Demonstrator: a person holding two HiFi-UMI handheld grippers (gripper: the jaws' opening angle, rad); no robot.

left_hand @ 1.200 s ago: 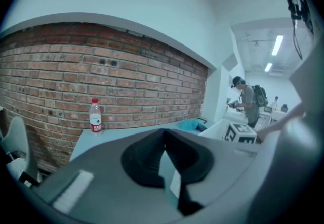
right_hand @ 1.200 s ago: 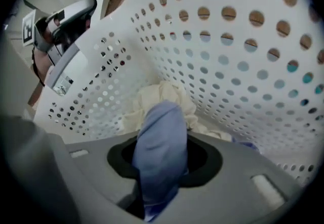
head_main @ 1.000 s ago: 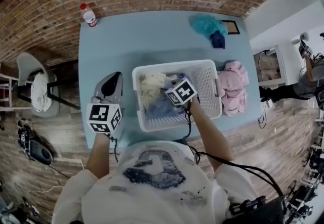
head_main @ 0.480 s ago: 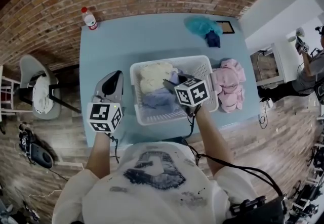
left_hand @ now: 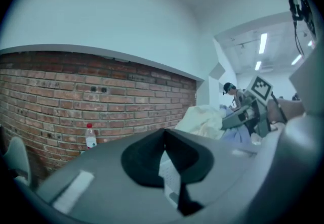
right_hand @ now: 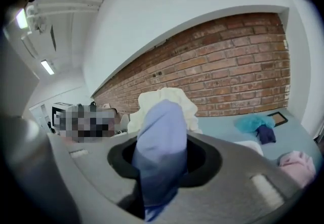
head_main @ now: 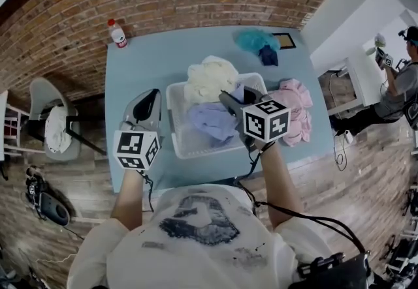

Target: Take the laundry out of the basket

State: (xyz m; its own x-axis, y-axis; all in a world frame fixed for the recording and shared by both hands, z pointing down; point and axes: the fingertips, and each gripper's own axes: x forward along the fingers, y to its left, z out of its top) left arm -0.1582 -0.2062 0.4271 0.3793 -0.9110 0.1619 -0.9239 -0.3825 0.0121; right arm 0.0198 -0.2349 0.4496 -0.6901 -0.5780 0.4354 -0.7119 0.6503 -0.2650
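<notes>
Right gripper (head_main: 225, 96) clamped on a blue cloth (head_main: 210, 121) over the basket (head_main: 175, 131); left gripper (head_main: 152, 94) closed on nothing.

The blue cloth bunches between the right jaws and hangs into the white basket, which stands in the middle of the blue table (head_main: 137, 66). A cream cloth (head_main: 210, 79) bulges up just behind it at the basket's far rim; whether it is caught up with the blue one cannot be told. The left gripper hovers just left of the basket, jaws together. A pink pile (head_main: 295, 108) lies on the table against the basket's right side. A teal cloth (head_main: 253, 38) and a bottle (head_main: 117, 33) sit near the far edge.
</notes>
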